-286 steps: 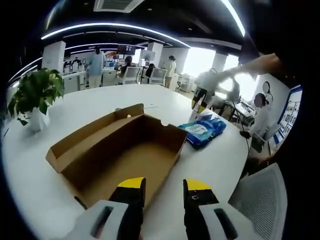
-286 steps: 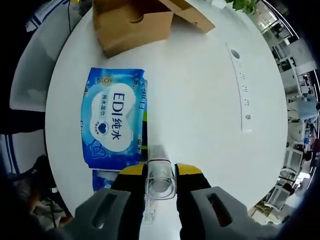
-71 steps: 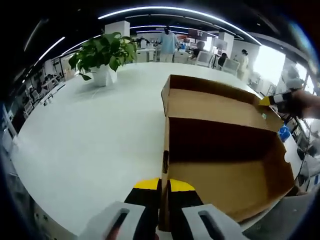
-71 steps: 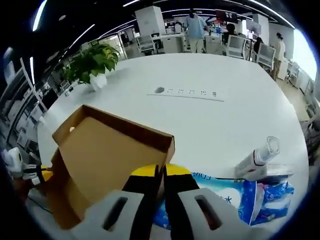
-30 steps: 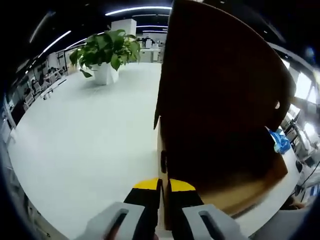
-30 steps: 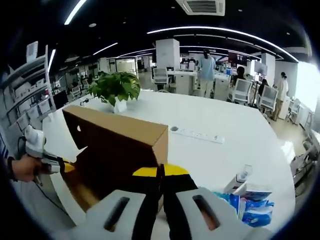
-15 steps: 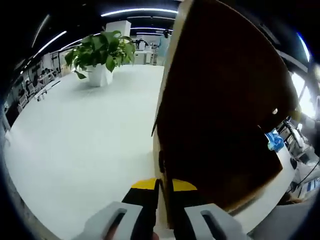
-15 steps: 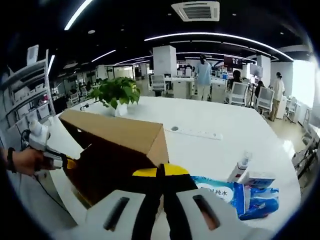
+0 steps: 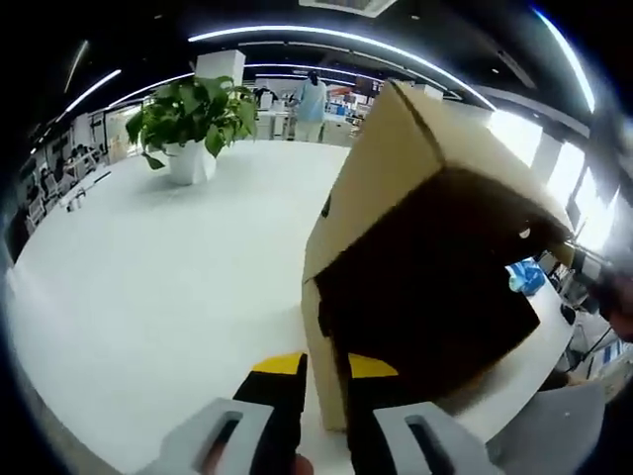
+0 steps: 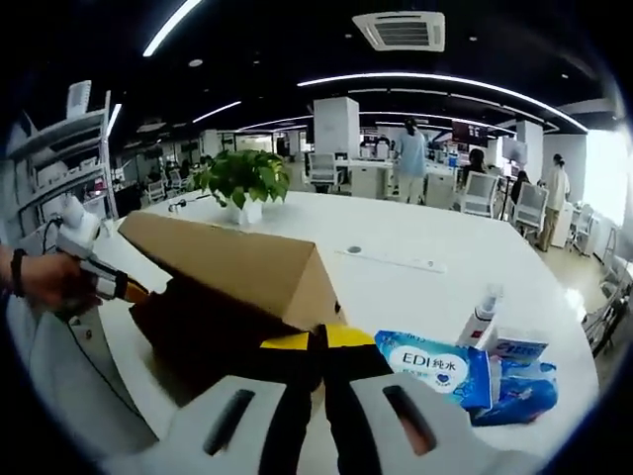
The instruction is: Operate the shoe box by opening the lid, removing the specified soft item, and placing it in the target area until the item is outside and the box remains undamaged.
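The brown cardboard shoe box (image 9: pixel 425 257) stands tilted on the white table (image 9: pixel 148 287), its lid folded over the dark inside. My left gripper (image 9: pixel 324 381) is shut on the box's near side wall, which rises between the yellow-tipped jaws. In the right gripper view the box (image 10: pixel 232 267) lies left of centre, and my right gripper (image 10: pixel 318 348) is shut on its near corner edge. The left gripper (image 10: pixel 117 285), in a person's hand, holds the box's far end. The blue wipes pack (image 10: pixel 433 369) lies on the table right of the box, also seen as a blue wipes pack (image 9: pixel 524 278).
A clear spray bottle (image 10: pixel 481 317) and a small carton (image 10: pixel 514 349) stand by the wipes. A potted plant (image 9: pixel 190 119) sits at the table's far side, with a power strip (image 10: pixel 391 259) nearby. Office desks, chairs and people fill the background.
The lid has swung down over the box, whose top now slopes lower. Both grippers keep their hold, and the wipes pack shows more fully beside the right gripper.
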Tool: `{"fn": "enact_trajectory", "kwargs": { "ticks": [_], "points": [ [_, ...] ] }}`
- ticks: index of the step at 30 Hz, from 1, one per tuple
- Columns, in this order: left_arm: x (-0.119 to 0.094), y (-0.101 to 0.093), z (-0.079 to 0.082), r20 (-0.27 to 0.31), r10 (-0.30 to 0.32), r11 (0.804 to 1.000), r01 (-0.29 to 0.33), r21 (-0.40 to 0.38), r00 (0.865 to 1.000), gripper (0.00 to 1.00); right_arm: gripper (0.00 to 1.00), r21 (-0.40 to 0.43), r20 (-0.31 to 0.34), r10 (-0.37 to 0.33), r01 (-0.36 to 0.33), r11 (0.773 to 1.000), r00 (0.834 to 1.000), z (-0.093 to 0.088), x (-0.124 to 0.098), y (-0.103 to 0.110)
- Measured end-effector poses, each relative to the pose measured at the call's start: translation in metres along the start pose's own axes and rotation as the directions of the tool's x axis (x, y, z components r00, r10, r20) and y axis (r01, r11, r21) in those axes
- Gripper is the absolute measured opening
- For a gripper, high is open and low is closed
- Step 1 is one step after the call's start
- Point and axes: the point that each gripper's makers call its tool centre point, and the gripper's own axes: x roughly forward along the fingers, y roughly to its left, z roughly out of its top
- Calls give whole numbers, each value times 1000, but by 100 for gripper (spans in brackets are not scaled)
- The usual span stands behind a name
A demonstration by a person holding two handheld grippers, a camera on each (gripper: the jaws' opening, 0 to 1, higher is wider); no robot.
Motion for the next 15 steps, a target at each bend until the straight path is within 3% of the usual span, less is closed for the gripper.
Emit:
{"fn": "enact_trajectory", "kwargs": {
  "ticks": [15],
  "points": [
    [-11, -17, 11, 38, -57, 995, 54, 80, 998, 16, 0, 36, -60, 6, -3, 999, 998, -29, -7, 5]
  ]
}}
